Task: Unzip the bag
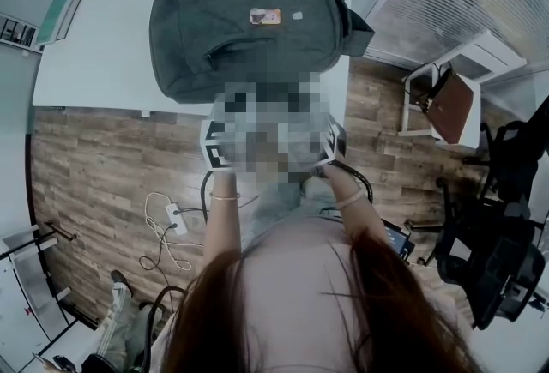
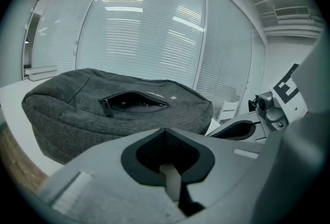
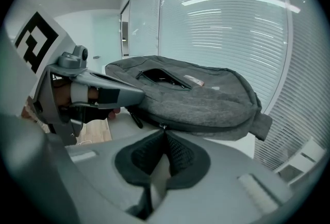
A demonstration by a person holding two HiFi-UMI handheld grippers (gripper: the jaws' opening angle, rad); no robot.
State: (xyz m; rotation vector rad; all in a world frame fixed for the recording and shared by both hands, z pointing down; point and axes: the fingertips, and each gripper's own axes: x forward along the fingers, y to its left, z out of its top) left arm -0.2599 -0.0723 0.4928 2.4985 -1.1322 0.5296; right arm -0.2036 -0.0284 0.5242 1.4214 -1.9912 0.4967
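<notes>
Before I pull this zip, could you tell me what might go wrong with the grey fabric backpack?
The right gripper seems shut on only the tip of the small metal zip pull, so it may slip off. The left gripper is shut on nothing, so the grey fabric backpack could slide across the white table.

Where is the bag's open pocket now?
In the left gripper view, the open pocket sits on the grey bag's top face, just left of centre.
</notes>
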